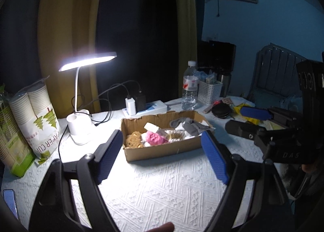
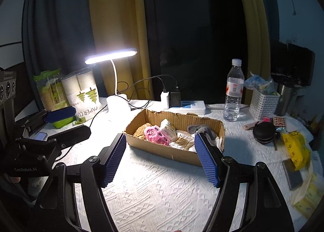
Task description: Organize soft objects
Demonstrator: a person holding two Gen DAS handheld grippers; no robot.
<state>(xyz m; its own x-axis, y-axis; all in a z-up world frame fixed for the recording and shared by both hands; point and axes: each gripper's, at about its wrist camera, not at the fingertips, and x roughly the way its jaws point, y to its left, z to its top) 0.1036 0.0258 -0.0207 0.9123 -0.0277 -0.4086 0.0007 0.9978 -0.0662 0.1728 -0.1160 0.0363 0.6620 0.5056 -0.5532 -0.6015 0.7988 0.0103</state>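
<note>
A shallow brown cardboard box (image 2: 178,149) with torn upper edges sits mid-table on the white textured tablecloth (image 2: 162,197), holding the soft things: a pink plush toy (image 2: 156,135), a tan knitted piece (image 2: 140,129), grey socks (image 1: 189,126) at its right end. The left gripper (image 1: 162,158) and the right gripper (image 2: 161,160) hover short of the box's near wall, jaws apart and empty, blue pads flanking it. Bare cloth lies open between box and grippers. Behind the box stand a lit white desk lamp (image 2: 113,82), a white power strip (image 2: 187,106) and a clear water bottle (image 2: 232,92); a paper-cup bag (image 1: 40,118) crowds the left edge, small clutter the right
</note>
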